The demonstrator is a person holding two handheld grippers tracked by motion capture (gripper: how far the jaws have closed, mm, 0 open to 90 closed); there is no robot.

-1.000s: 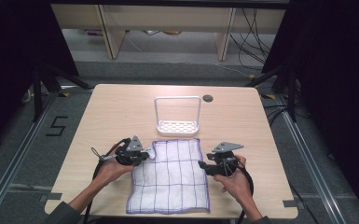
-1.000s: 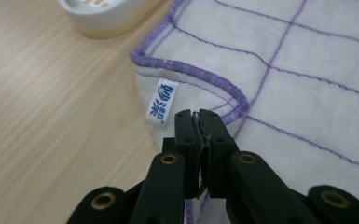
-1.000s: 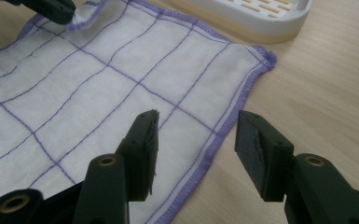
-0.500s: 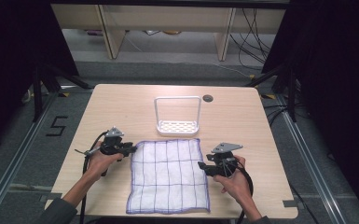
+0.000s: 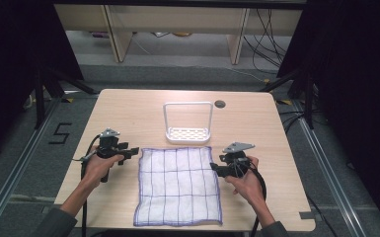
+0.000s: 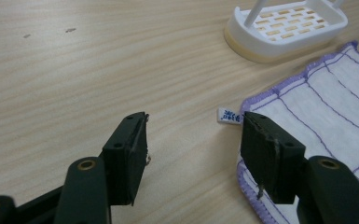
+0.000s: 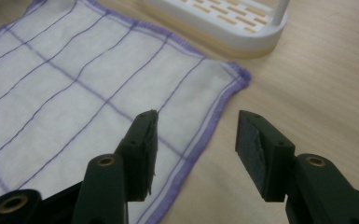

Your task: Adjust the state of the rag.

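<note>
Checked cloth [image 5: 178, 185] flat on table [image 5: 128, 106], left gripper [image 5: 128, 153] just beside its left edge, jaws apart, right gripper [image 5: 216, 169] at its right edge, jaws apart, both empty.

This looks like a lab recording bay: a lone wooden table [image 5: 128, 113] stands between dark curtains [image 5: 355, 64] on metal floor rails [image 5: 10, 187], with taped floor markings [image 5: 59, 133] and loose cables [image 5: 271, 29] behind it.
</note>
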